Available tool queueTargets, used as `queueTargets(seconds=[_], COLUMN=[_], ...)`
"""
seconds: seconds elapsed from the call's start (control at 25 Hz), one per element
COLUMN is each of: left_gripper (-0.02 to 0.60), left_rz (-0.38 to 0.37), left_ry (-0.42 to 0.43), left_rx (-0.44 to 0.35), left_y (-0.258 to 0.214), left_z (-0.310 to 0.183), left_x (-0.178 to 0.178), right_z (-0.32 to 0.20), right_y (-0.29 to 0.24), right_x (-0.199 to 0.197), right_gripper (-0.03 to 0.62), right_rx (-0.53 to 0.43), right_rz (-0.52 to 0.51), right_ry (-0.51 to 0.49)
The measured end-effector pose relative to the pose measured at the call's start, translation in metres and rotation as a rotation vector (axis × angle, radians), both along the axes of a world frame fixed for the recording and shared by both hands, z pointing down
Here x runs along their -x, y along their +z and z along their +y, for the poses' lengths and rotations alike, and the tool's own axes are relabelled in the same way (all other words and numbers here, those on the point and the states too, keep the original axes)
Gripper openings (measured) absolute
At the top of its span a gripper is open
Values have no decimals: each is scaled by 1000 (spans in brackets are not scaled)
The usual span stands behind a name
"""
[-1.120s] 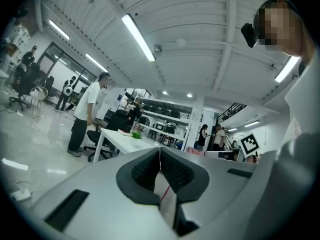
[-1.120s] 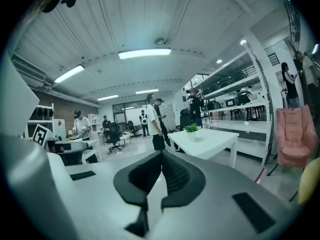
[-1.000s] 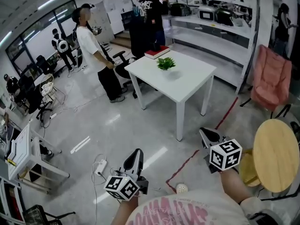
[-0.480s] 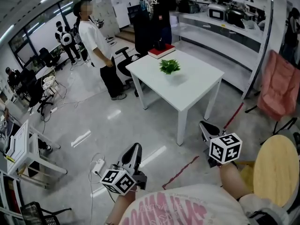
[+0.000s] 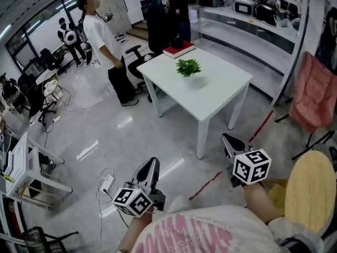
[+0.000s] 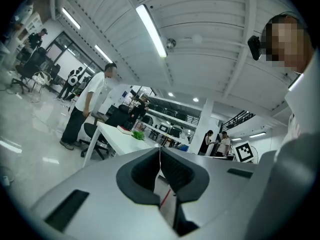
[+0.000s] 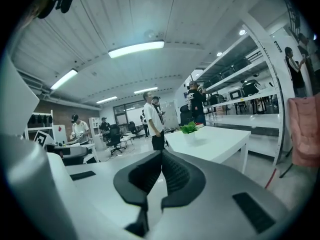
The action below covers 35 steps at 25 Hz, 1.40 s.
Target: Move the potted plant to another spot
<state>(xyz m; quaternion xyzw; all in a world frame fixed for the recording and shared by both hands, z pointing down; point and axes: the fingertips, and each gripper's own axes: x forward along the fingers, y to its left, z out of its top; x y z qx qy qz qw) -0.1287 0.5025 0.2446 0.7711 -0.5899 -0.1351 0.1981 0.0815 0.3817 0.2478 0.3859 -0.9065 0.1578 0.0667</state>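
Note:
A small green potted plant (image 5: 188, 67) stands on a white square table (image 5: 210, 96) across the floor. It also shows small in the left gripper view as the plant (image 6: 137, 134) and in the right gripper view as the plant (image 7: 189, 128). My left gripper (image 5: 152, 168) is held low at the bottom left, far short of the table, shut with nothing in it. My right gripper (image 5: 230, 143) is at the bottom right, near the table's front corner, shut and empty too. Both point toward the table.
A red book (image 5: 178, 49) lies on the table's far corner. A person in a white shirt (image 5: 108, 51) and one in black (image 5: 176, 9) stand by the table, with an office chair (image 5: 138, 70) there. A pink chair (image 5: 313, 96) and a round wooden table (image 5: 310, 188) are at the right.
Both grippers and the head have come closer to the white table; the table and plant show larger and nearer. The jaws of both stay shut.

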Motion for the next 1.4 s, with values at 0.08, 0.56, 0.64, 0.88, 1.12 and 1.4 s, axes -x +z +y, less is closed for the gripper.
queueTargets(seconds=[0.08,0.56,0.64,0.88,1.12,1.4], left_gripper=[25,25,25,25,25,25], left_rz=[1,11,16,21,11,16], left_ry=[6,45,53,104,145,184], left_rx=[20,50,52,31,-13,-58], left_y=[7,24,25,9,-17,-28], left_z=[-7,-105,-130,-217,-297,-375], left_x=[1,28,37,62,91,124], right_z=[-7,-93,-116,-186,-260,-332], right_y=[9,32,35,20,-7,-11], right_x=[2,35,45,74,102,131], right_gripper=[14,14,14,14,14,14], right_rx=[32,125,136,114,62,34], right_rz=[-20,-75,-70,-52,-63,-61], right_ry=[6,25,28,53,91,127])
